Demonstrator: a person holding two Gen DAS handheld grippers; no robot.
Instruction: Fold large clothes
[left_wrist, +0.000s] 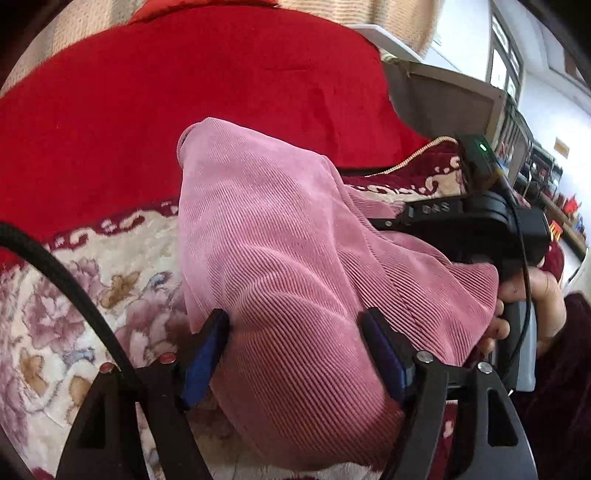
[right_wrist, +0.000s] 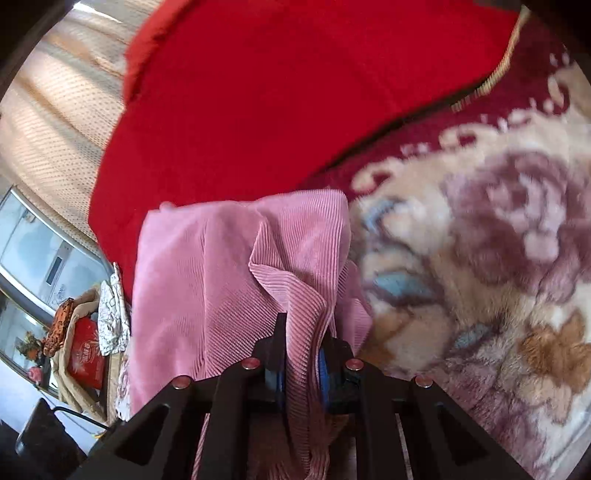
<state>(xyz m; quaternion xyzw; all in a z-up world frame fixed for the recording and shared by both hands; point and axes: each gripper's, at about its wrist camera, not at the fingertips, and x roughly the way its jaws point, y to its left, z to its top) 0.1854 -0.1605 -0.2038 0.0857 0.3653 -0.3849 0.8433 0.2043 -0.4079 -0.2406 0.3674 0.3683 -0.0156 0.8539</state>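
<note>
A pink ribbed garment lies bunched over a floral blanket. My left gripper is open, its blue-padded fingers standing on either side of a hump of the pink cloth. My right gripper is shut on a fold of the pink garment, which hangs from it above the floral blanket. The right gripper's black body and the hand holding it show at the right of the left wrist view, partly under the cloth.
A red blanket covers the far side of the bed and shows too in the right wrist view. A beige curtain hangs at the left. A box with red items stands below it. Shelves stand at the right.
</note>
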